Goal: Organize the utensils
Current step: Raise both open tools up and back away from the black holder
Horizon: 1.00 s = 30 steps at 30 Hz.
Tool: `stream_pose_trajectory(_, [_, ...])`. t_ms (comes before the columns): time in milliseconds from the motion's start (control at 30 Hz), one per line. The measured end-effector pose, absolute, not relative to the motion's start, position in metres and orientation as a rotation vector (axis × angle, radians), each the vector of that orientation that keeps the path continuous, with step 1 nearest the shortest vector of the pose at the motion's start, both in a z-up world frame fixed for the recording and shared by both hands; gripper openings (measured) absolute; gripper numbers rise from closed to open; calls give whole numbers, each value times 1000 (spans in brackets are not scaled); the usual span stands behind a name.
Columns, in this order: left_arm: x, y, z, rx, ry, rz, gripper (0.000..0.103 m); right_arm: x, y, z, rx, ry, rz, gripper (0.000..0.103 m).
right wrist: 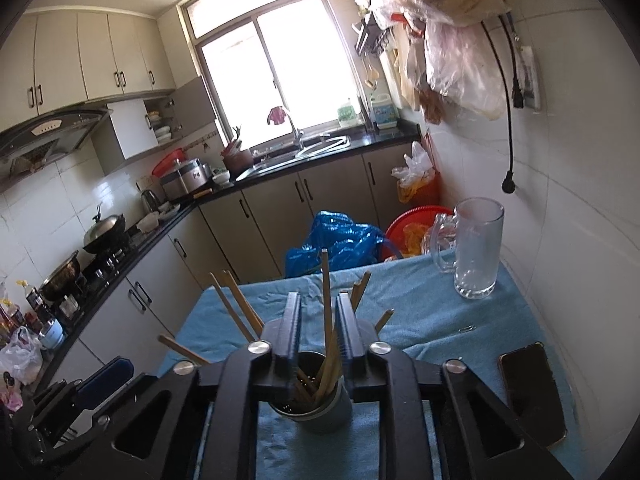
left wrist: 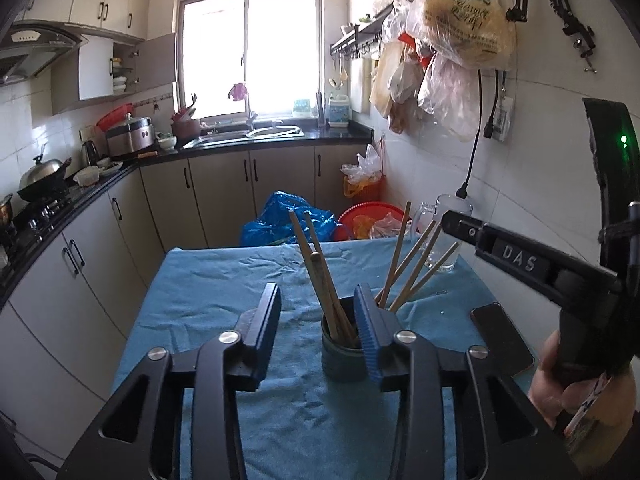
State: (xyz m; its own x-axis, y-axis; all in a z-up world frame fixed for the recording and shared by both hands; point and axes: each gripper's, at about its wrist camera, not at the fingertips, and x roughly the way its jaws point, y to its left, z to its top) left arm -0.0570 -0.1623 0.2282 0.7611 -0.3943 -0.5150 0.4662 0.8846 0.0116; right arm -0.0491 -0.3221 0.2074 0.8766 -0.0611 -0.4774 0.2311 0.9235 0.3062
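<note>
Several wooden chopsticks [left wrist: 320, 280] stand fanned out in a round grey-green cup [left wrist: 344, 354] that sits on a table covered with a blue cloth [left wrist: 224, 280]. Left gripper [left wrist: 318, 332]: jaws partly apart, nothing pinched. Its right blue-padded finger [left wrist: 368, 328] overlaps the cup's rim in the left wrist view; contact cannot be confirmed. Its left finger is clear of the cup, over bare cloth. Right gripper [right wrist: 319, 332]: jaws narrowly parted and straddling one upright chopstick [right wrist: 326, 292] above the cup [right wrist: 316, 412]. The right wrist view does not settle whether the pads press on the stick. A clear glass mug [right wrist: 476, 248] with a handle stands at the far right of the table, well apart from the cup. A dark phone [right wrist: 532, 392] lies flat near the right edge.
</note>
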Motion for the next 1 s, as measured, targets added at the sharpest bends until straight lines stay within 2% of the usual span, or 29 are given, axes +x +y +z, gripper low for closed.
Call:
stream_pose_trajectory(67, [-68, -157, 232, 148, 507, -460, 46, -60, -319, 215, 366, 464, -155, 22])
stream_pose_trajectory(200, [-92, -143, 240, 141, 471, -441, 59, -83, -312, 228, 360, 435, -156, 32])
stream_pose_trajectory(333, [-114, -126, 245, 114, 454, -430, 70, -108, -302, 236, 343, 418, -159, 38])
stream_pose_trajectory(667, [-163, -92, 244, 84, 441, -397, 80, -166, -283, 225, 329, 438, -181, 49])
stream_pose_trajectory(1000, [-202, -69, 243, 96, 346, -309, 98, -201, -269, 198, 368, 479, -173, 52])
